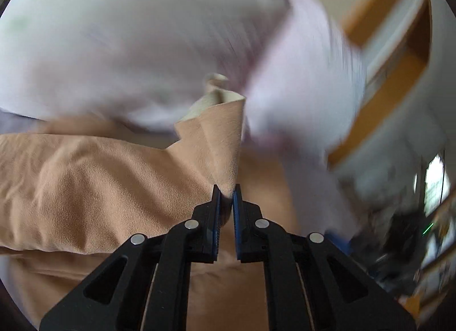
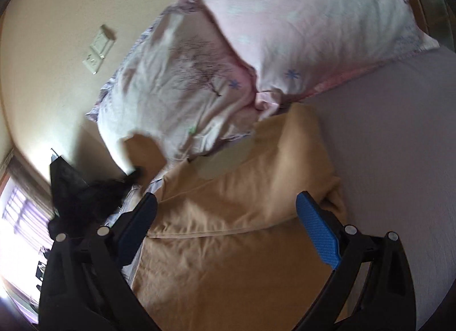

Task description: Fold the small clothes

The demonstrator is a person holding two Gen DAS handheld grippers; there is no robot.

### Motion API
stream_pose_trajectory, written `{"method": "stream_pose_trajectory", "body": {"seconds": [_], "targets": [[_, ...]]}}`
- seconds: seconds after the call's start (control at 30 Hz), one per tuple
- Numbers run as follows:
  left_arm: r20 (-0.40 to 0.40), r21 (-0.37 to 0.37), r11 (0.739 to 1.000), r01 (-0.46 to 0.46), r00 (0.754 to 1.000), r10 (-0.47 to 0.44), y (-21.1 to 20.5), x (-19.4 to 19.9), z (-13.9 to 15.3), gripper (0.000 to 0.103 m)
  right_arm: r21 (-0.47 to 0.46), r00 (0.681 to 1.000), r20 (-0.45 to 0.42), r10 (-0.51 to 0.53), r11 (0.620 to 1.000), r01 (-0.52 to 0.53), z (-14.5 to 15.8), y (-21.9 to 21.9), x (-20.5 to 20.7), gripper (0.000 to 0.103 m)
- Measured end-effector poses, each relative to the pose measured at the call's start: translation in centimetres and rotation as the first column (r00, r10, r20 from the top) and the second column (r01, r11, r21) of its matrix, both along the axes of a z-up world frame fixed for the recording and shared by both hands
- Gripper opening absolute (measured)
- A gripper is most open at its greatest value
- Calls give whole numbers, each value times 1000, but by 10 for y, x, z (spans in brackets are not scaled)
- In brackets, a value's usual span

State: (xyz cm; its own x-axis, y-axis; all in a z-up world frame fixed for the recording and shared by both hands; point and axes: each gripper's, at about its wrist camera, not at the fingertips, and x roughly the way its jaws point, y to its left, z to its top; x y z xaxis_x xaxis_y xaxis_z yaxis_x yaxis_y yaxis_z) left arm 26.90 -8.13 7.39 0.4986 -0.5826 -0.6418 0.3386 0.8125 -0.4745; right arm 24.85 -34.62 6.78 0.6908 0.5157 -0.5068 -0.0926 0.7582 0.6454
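A tan soft garment (image 1: 94,188) lies on the bed. My left gripper (image 1: 227,192) is shut on a corner of it and holds that corner lifted, so the cloth hangs in a peak. The same tan garment (image 2: 228,231) fills the lower middle of the right wrist view, with a fold line across it. My right gripper (image 2: 226,211) is open and empty just above the cloth, one blue pad (image 2: 317,234) on each side. The left gripper (image 2: 85,197) shows there as a dark blurred shape at the garment's far left edge.
Two pale pink patterned pillows (image 2: 299,28) lie at the head of the bed, beyond the garment. The lilac bed sheet (image 2: 399,145) spreads to the right. A cream wall with a switch plate (image 2: 98,48) is at left. A wooden frame (image 1: 399,54) is blurred at right.
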Motion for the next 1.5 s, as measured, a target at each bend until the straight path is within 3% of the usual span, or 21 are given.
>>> {"method": "stream_pose_trajectory", "body": {"seconds": [0.03,0.1,0.17,0.23,0.27,0.3,0.37,0.47,0.6,0.67,0.7,0.73,0.83,0.97,1.07,1.13,1.2,1.3,1.37,1.43,1.5], "targets": [[-72,79,992,96,993,-90,-38,5,-22,7,10,1000,-24,-1,1000,1,-4,-3,3,98],[-152,120,975,185,974,-166,-69,-1,-45,7,34,997,-73,6,999,-3,-10,-11,11,98],[-135,98,969,227,968,-213,-72,-13,-43,7,36,996,-89,16,999,-13,-12,-15,18,98],[-80,90,971,223,973,-216,-56,-27,-26,18,21,995,-101,19,1000,-17,-14,-13,26,93],[-52,73,974,212,977,-209,-44,-32,-16,36,19,994,-108,27,1000,-25,-14,-12,30,89],[-5,54,979,195,981,-195,-26,-42,-2,62,13,991,-124,46,999,-44,-17,-7,38,82],[80,60,989,137,987,-141,9,-67,15,77,-17,985,-160,64,998,-68,-21,3,51,75],[81,89,991,102,991,-109,49,-83,19,77,-75,971,-227,70,993,-89,-34,16,71,69],[7,120,992,41,999,-42,101,-116,-6,77,-170,955,-292,61,979,-114,-48,31,85,59],[-29,133,991,17,1000,-13,115,-126,-19,77,-224,960,-276,47,968,-112,-47,37,85,46],[-53,122,992,12,999,-6,123,-133,-26,77,-238,959,-279,55,963,-125,-48,40,84,18],[-71,109,994,11,997,-3,129,-139,-32,77,-231,957,-283,63,964,-132,-49,40,83,6],[-91,96,995,-7,996,15,133,-140,-44,77,-202,971,-220,97,969,-143,-39,41,79,4],[-91,71,997,-20,995,26,137,-140,-47,77,-255,997,-71,-27,967,8,-3,19,70,4],[-85,68,997,-23,996,28,137,-141,-48,77,-383,983,-129,-133,921,74,-14,5,80,5],[-85,60,998,-24,996,30,137,-140,-48,77,-398,972,-179,-151,915,68,-24,1,81,19],[-85,47,998,-30,996,34,140,-142,-48,77,-383,983,-93,-161,917,114,-14,1,67,37],[-85,48,998,-38,996,42,139,-142,-48,78,-344,997,-25,-78,937,64,-3,15,60,42],[-81,57,998,-40,996,45,137,-142,-48,78,-335,995,-92,-30,942,-3,-13,27,70,42],[-81,55,998,-42,996,46,137,-145,-47,78,-325,970,-242,-12,943,-70,-38,30,87,40],[-86,35,998,-43,995,46,144,-157,-42,78,-310,968,-248,-37,950,-43,-35,23,77,38]]}}
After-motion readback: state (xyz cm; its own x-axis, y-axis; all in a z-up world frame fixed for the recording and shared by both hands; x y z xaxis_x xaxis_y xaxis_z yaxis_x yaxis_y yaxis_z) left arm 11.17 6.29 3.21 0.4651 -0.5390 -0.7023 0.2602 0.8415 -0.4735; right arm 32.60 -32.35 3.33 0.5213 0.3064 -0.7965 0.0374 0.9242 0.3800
